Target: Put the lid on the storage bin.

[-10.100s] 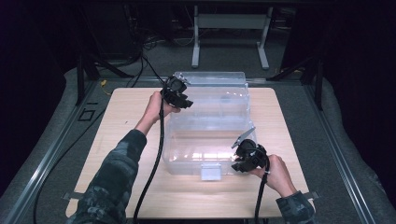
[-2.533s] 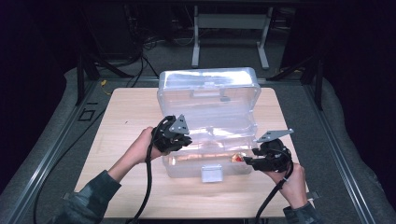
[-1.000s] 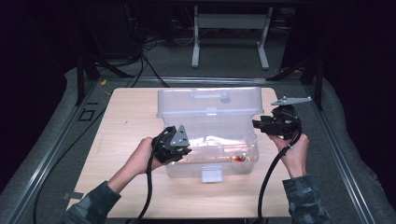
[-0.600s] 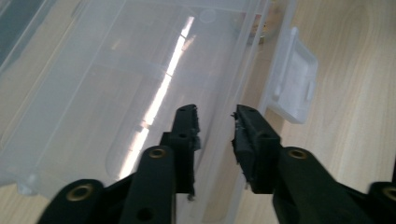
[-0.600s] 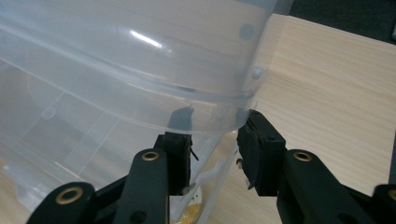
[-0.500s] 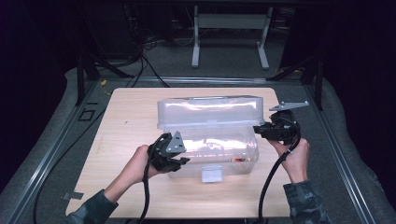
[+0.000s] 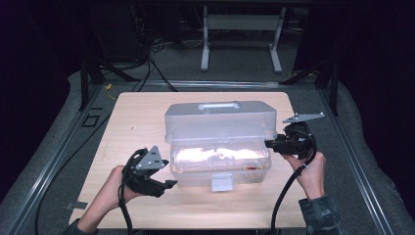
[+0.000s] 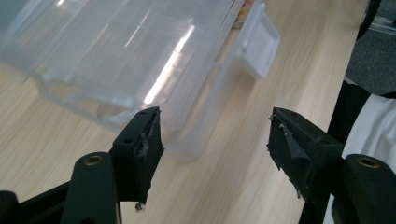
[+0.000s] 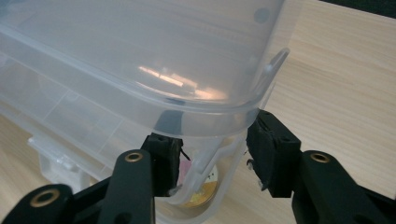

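Plastic, clear and boxy — a lidded storage box (image 7: 218, 147) sits mid-table on the pale wooden table (image 7: 147, 112), its lid (image 7: 220, 122) tilted up at the front, hinged down at the back, with a moulded handle (image 7: 219, 105) on top and a white latch tab (image 7: 221, 182) hanging at the front wall.

The right gripper (image 7: 274, 144) is at the box's right end. In the right gripper view its two black jaws straddle the lid's curved corner rim (image 9: 233, 112): one jaw sits behind the clear wall, the other outside it, with the rim passing between them. The jaws are partly closed, and whether they actually pinch the plastic cannot be told. Below the jaws, through the wall, a yellowish round object (image 9: 205, 189) and a bit of pink lie inside the box, too blurred to identify.

The left gripper (image 7: 171, 183) rests just beside the box's front left corner, held by the person's left hand (image 7: 105, 193). In the left gripper view its jaws stand wide apart with nothing between them — only bare tabletop — and the box's lower corner (image 8: 187, 149) lies just ahead of the left-hand jaw, the latch tab farther beyond.
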The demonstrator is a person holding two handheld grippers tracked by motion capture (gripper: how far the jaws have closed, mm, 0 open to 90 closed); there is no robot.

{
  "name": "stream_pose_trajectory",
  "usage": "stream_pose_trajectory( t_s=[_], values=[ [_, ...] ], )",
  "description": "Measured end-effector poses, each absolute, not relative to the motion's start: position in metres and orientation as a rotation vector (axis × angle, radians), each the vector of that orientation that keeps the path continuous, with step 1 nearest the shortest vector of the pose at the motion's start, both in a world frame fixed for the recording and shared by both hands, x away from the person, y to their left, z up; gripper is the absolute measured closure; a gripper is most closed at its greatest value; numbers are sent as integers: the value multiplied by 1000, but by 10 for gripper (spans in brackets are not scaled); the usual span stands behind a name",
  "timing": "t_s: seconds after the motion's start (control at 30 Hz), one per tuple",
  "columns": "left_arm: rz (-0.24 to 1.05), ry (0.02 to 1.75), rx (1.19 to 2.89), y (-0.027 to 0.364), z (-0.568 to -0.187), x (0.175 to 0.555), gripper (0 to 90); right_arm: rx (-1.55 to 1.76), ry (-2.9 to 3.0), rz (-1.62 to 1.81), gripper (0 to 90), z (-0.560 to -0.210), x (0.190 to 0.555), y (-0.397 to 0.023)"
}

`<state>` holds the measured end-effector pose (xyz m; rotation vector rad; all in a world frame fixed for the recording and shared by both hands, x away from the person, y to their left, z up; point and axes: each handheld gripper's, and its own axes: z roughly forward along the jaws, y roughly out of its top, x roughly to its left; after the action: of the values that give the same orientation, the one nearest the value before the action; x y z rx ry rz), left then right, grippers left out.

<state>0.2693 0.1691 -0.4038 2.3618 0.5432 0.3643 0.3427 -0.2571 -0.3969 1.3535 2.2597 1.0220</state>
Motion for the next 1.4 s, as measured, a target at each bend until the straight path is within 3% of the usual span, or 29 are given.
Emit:
stream_pose_trajectory(
  t_s=[0.43, 0.87, 1.07, 1.23, 1.4],
  values=[
    [356, 719, 2364, 208, -423, 281, 257, 1349, 2328, 1016, 442, -406, 323, -254],
    [360, 866, 2348, 235, -443, 288, 207, 1393, 2443, 887, 148, -438, 303, -264],
    [406, 958, 2352, 251, -458, 290, 133, 1429, 2399, 845, 30, -456, 286, -287],
    [423, 1056, 2347, 266, -477, 291, 35, 1482, 2342, 839, 6, -476, 276, -307],
    [423, 1114, 2334, 278, -493, 291, 2, 1528, 2313, 818, 0, -494, 271, -318]
  ],
)
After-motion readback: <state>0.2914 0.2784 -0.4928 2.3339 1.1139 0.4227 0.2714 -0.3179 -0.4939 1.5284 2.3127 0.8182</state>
